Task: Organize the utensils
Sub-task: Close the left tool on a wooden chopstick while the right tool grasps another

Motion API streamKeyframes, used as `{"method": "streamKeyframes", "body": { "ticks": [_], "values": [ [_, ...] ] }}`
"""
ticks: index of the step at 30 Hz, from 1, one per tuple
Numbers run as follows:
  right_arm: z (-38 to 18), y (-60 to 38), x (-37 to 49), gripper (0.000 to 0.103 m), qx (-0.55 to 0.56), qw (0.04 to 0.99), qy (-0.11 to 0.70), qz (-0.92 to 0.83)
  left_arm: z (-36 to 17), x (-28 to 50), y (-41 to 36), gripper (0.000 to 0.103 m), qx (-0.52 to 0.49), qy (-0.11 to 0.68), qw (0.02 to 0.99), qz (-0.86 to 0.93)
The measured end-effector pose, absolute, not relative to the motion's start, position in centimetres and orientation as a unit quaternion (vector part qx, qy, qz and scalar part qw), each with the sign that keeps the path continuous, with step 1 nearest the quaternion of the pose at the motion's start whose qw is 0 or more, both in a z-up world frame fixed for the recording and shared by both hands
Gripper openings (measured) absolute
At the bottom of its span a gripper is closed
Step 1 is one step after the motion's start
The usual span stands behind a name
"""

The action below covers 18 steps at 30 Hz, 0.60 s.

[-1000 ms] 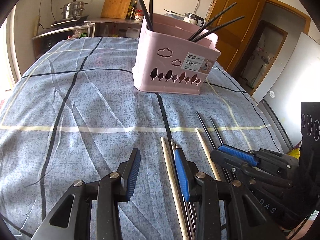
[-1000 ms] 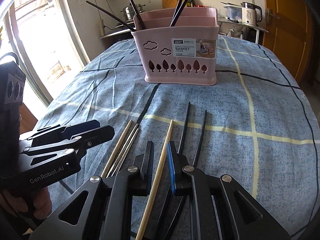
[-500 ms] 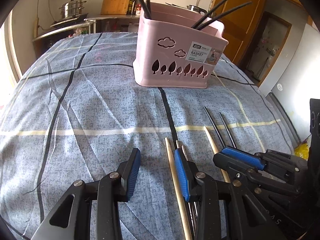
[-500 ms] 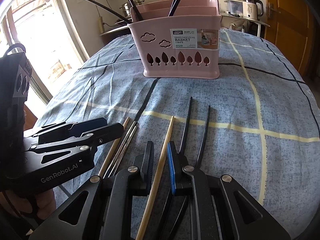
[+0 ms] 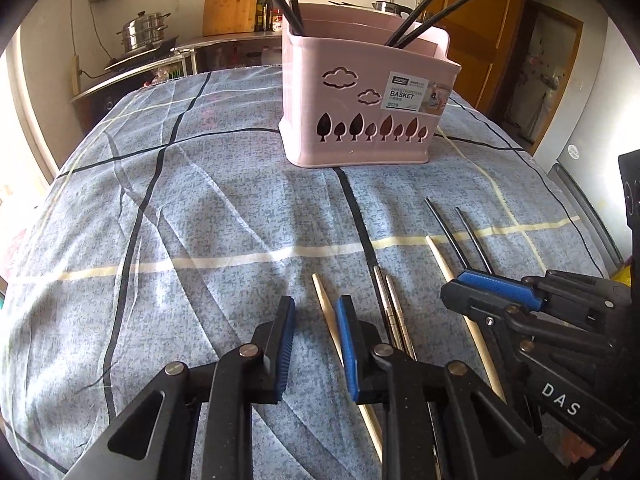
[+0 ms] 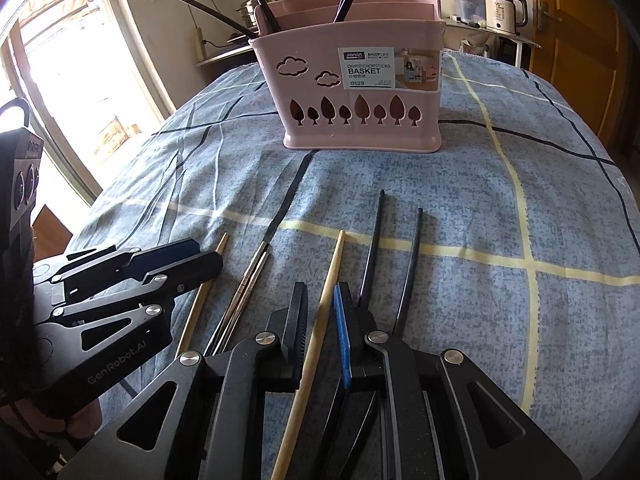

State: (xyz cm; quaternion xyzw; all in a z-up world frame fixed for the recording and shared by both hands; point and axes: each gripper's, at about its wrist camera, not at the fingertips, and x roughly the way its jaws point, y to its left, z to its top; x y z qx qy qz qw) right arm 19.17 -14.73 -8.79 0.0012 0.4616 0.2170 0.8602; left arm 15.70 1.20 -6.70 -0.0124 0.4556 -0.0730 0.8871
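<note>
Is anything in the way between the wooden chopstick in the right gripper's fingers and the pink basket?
Nothing visible: only bare blue checked tablecloth lies between the light wooden chopstick and the pink plastic basket.

pink basket [image 5: 360, 120] on blue checked tablecloth [image 5: 200, 220].

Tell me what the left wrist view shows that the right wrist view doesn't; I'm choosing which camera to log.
Only the left wrist view: the cutting board leaning on the back wall, bottles beside it, and the open left claw straddling a wooden chopstick.

Only the right wrist view: the bright window, the white kettle, and the open right claw around the other wooden chopstick.

Both: the pink basket with black chopsticks in it, the plaid cloth, the metal chopstick pair, and two black chopsticks lying loose.
</note>
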Motion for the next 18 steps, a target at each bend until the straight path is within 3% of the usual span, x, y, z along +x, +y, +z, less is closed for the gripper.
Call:
{"method": "streamKeyframes", "body": {
  "ticks": [8, 12, 18],
  "values": [
    [-8.8, -13.6, 20.5, 0.010, -0.015, 0.855, 0.476, 0.206, -6.8, 16.3, 0.5, 0.021, 0.013, 0.463, 0.883, -0.071],
    [-8.9, -13.4, 20.7, 0.007, -0.026, 0.857, 0.474, 0.201, -6.8, 16.2, 0.8, 0.007, 0.000, 0.464, 0.883, -0.074],
    [-8.0, -14.2, 20.8, 0.007, 0.004, 0.856, 0.472, 0.211, -6.2, 16.1, 1.8, 0.004, -0.038, 0.468, 0.879, -0.083]
  ]
}}
